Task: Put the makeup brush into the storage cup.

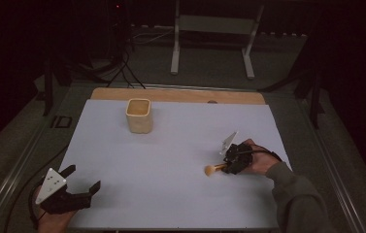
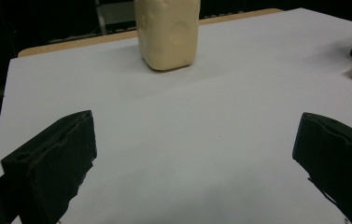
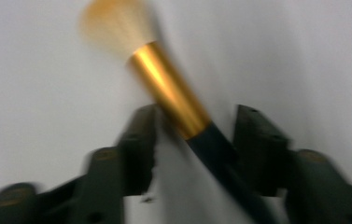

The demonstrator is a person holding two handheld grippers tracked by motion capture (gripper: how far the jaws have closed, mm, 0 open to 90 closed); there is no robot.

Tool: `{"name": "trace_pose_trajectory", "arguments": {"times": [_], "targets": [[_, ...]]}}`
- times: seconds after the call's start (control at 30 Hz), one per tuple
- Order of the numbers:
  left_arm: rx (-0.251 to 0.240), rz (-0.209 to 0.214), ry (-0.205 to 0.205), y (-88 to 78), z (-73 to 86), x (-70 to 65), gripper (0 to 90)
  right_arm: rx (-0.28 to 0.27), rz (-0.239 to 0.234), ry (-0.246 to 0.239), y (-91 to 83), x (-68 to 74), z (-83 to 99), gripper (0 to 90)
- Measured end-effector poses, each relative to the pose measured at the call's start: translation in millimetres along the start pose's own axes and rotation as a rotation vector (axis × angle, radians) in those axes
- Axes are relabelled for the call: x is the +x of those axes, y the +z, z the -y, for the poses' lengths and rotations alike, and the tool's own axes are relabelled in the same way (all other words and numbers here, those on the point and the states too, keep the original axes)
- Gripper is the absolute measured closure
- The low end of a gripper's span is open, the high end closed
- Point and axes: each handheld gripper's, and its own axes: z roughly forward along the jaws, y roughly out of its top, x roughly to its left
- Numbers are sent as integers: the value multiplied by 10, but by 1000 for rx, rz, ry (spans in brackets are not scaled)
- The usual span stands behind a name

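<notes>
My right gripper (image 3: 194,140) straddles the makeup brush (image 3: 173,100) at lower right, jaws apart, not yet clamped; I must close next. Left gripper (image 1: 74,187) hangs open.

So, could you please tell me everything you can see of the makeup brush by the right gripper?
The makeup brush has a fluffy orange-tan head, a shiny gold ferrule and a black handle. It lies on the white table sheet, head pointing away from the right gripper, whose jaws stand either side of the handle with a gap showing on one side. The image is blurred, so contact is unclear.
</notes>
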Motion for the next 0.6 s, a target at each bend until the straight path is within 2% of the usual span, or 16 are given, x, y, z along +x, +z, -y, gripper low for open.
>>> {"name": "trace_pose_trajectory", "arguments": {"times": [0.03, 0.07, 0.1, 0.23, 0.43, 0.57, 0.6], "targets": [[0, 0, 0, 0, 0, 0, 9, 0, 0, 0, 0, 0, 0, 584], [0, 0, 0, 1, 0, 0, 9, 11, 3, 1, 0, 14, -27, 655], [1, 0, 2, 2, 0, 0, 8, 17, -1, 4, 1, 22, -35, 673], [-2, -1, 3, 3, -1, -6, 8, 59, 3, 4, 8, 30, -96, 681], [0, 0, 4, 6, 1, -4, 8, 133, -3, -23, 29, 28, -202, 689], [0, 3, 5, 3, 1, -10, 8, 204, -2, -49, 57, 37, -302, 708], [0, 3, 5, 3, 1, -10, 8, 204, -2, -49, 57, 37, -302, 708]]}}
